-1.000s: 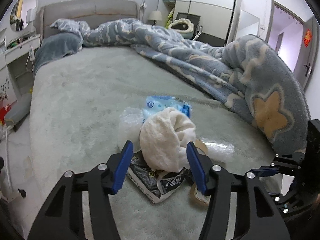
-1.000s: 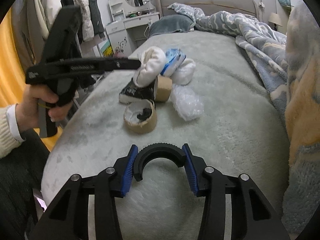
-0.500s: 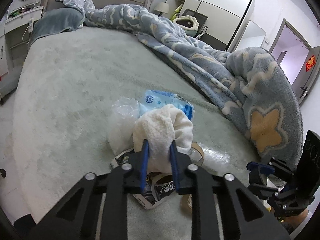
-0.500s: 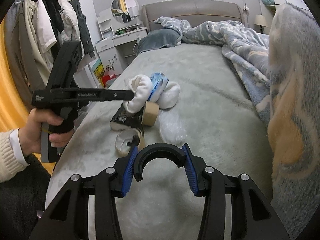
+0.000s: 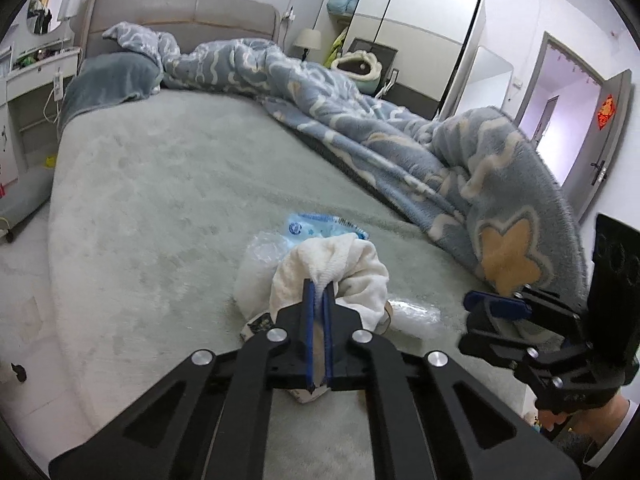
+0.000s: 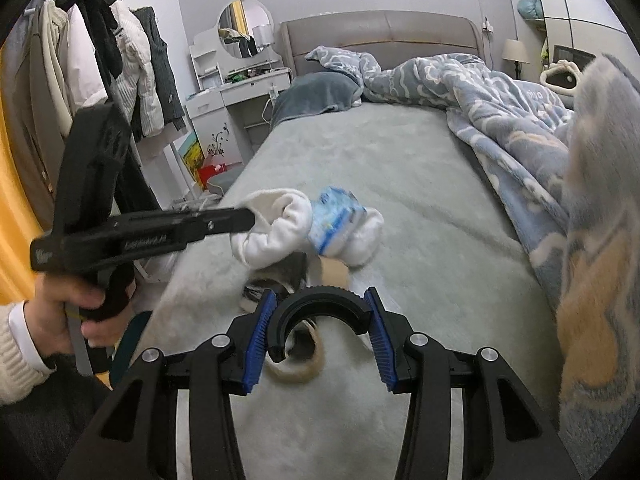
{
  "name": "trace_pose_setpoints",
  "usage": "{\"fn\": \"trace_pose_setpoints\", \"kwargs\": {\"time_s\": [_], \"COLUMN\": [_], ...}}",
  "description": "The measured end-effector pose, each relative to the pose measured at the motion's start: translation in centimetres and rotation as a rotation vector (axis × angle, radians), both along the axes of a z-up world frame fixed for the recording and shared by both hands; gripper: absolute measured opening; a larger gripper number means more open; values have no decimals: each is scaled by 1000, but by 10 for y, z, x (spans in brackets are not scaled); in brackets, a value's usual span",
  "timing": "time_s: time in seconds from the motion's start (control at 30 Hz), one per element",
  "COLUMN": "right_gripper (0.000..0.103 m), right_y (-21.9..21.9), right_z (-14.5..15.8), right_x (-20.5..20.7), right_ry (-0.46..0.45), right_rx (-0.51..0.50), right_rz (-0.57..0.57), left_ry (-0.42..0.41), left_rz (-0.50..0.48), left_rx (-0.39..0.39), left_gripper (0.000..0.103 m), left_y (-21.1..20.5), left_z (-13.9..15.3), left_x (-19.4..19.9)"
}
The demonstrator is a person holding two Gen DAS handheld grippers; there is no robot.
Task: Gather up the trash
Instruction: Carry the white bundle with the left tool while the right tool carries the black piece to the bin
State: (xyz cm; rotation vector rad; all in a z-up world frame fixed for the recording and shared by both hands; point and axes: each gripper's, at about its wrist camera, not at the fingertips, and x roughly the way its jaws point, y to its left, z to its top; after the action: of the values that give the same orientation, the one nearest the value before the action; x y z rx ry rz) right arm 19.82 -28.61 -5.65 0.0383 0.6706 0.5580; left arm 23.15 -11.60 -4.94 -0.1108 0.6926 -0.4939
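Note:
A pile of trash lies near the foot of the grey bed (image 5: 160,184). My left gripper (image 5: 318,286) is shut on a white cloth (image 5: 340,264) on top of the pile, also seen in the right wrist view (image 6: 276,232). Behind the cloth is a blue wipes packet (image 5: 320,226) (image 6: 334,216) and clear plastic (image 5: 264,248). A black printed bag (image 5: 260,322) and a tape roll (image 6: 300,364) lie under and beside it. My right gripper (image 6: 320,336) is open with a black curved piece between its jaws, hovering just short of the pile.
A blue patterned blanket (image 5: 400,140) is heaped along the bed's right side (image 6: 560,160). A white dresser with mirror (image 6: 240,80) and hanging coats (image 6: 100,60) stand left of the bed. A wardrobe (image 5: 400,32) and a door (image 5: 600,128) are at the back right.
My left gripper closed from open around the white cloth to pinching it tight, and has lifted it slightly. The right gripper moved closer to the pile.

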Motion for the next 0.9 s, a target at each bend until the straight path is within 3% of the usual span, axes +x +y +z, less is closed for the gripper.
{"fn": "trace_pose_setpoints", "kwargs": {"time_s": [0.2, 0.47, 0.73, 0.9], "right_gripper": [46, 46, 46, 46], "right_y": [28, 68, 120, 154], "right_z": [17, 30, 35, 31], "right_x": [3, 7, -3, -10], "right_ry": [-11, 6, 27, 55], "right_rx": [18, 12, -7, -11], "right_rz": [-8, -18, 23, 52], "left_ry": [-36, -52, -26, 31], "left_rz": [-4, 77, 153, 210], "left_rx": [29, 76, 124, 161], "left_gripper": [5, 5, 5, 5], "left_y": [17, 57, 101, 131], "left_z": [14, 23, 22, 11], "left_x": [-24, -45, -68, -75]}}
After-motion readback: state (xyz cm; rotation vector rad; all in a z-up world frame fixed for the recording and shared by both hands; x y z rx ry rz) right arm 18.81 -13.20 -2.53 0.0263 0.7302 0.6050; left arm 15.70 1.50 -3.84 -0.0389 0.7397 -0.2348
